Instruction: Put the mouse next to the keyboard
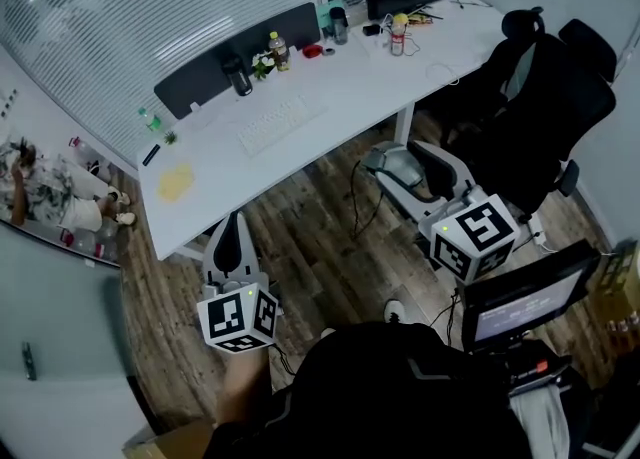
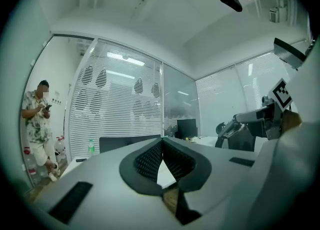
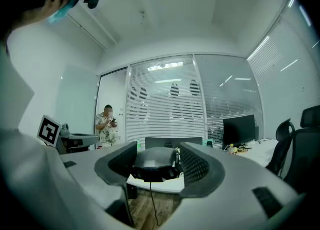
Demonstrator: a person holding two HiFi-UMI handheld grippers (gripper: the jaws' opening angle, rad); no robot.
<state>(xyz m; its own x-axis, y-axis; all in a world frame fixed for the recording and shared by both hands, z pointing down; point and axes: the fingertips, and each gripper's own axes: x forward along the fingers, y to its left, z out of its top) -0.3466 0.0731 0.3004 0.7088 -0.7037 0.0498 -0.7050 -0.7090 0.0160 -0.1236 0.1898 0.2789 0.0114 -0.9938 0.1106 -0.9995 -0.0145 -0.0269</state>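
The right gripper (image 3: 157, 155) clamps the dark mouse (image 3: 152, 163) between its widely spread jaws, pads pressing on both sides of it. The mouse's cable (image 3: 149, 199) hangs at 6 o'clock toward the wood floor (image 1: 300, 237). In the head view the mouse is in the air off the desk (image 1: 380, 77), and the white keyboard (image 1: 282, 125) lies on the desk at about 10 o'clock from it, well apart. The left gripper (image 2: 161, 143), at 8 o'clock from the right one, has its jaws closed tip to tip with nothing between them.
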